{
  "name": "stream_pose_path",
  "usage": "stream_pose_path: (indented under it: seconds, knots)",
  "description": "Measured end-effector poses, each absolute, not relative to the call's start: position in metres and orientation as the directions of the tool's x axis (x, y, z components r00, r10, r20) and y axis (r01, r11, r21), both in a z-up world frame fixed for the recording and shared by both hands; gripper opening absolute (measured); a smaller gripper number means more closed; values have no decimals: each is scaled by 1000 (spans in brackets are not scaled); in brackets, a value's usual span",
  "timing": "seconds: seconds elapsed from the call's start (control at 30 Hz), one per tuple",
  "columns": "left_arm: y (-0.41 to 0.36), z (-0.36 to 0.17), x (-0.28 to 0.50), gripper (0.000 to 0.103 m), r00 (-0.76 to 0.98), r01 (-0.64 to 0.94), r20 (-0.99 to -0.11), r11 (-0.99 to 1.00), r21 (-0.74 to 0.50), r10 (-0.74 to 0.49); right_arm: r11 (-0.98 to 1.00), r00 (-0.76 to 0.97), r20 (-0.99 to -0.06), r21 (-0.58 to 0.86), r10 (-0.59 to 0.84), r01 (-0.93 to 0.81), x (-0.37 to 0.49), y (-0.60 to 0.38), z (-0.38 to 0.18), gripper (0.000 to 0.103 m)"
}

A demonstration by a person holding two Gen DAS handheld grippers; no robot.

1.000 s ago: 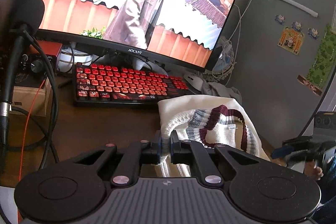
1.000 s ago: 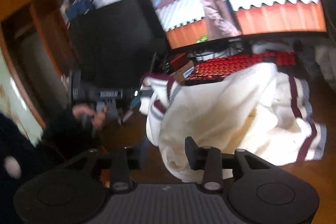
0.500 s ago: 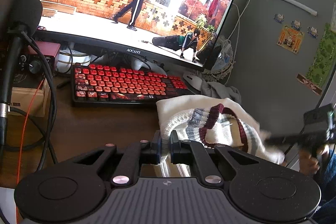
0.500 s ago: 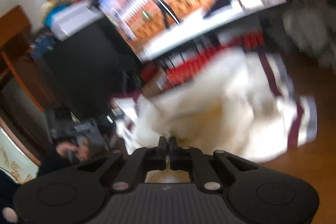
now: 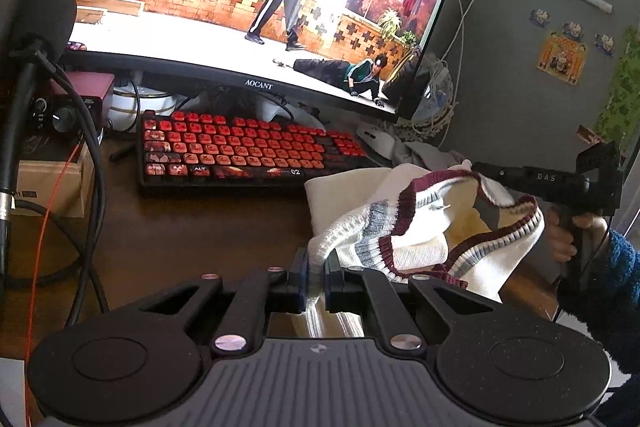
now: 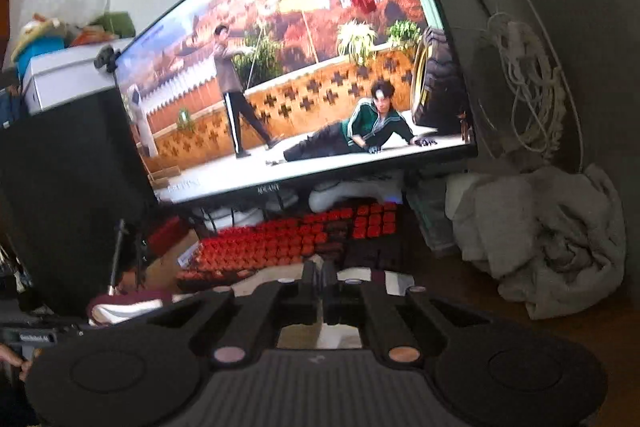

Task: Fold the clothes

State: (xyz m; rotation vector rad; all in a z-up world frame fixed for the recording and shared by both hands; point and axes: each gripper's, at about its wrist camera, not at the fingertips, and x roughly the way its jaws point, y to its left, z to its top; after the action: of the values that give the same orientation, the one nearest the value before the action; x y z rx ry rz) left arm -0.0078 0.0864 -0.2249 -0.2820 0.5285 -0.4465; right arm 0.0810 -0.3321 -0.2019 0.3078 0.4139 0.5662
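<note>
Cream knit with maroon and grey striped trim, the sweater (image 5: pixel 404 227) lies bunched on the wooden desk (image 5: pixel 192 231) just ahead of the left gripper (image 5: pixel 316 279), whose jaws are clamped on a ribbed white edge of it. Further ahead and to that gripper's right, the right gripper (image 5: pixel 496 173) reaches in over the collar, held by a hand (image 5: pixel 560 231) in a fuzzy blue sleeve. In its own view the right gripper (image 6: pixel 319 277) has its jaws drawn together; a pale strip shows just past the tips, but whether they pinch any cloth I cannot tell. Judging by the rumpled heap, folding has barely begun: no flat panel, no tidy crease, and the garment has yet to be spread out. Sleeves and hem are lost among the folds, the right view is blurred, and a grey cloth pile (image 6: pixel 540 239) sits off to the right gripper's right, untouched.
</note>
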Motion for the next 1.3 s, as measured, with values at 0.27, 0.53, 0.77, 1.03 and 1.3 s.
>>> stream_pose_path:
  seconds: [0.27, 0.53, 0.77, 1.03, 1.3]
  knots:
    - [90, -227, -4, 5, 766, 334, -422, 861, -384, -485, 620, 588, -305, 636, 749, -460, 100, -375, -215, 42]
    - [91, -229, -4, 5, 765, 330, -424, 860, -389, -486, 465, 374, -304, 739, 876, -487, 99, -372, -240, 15]
    - [84, -225, -6, 5, 763, 339, -425, 862, -377, -486, 344, 387, -84, 656, 918, -672, 86, -341, -200, 2]
    - [82, -226, -14, 5, 762, 353, -417, 858, -372, -495, 556, 550, -193, 540, 813, -632, 91, -341, -205, 2]
    - [78, -226, -17, 5, 756, 372, -418, 856, -359, -504, 748, 626, -409, 340, 664, -571, 57, -351, -198, 19]
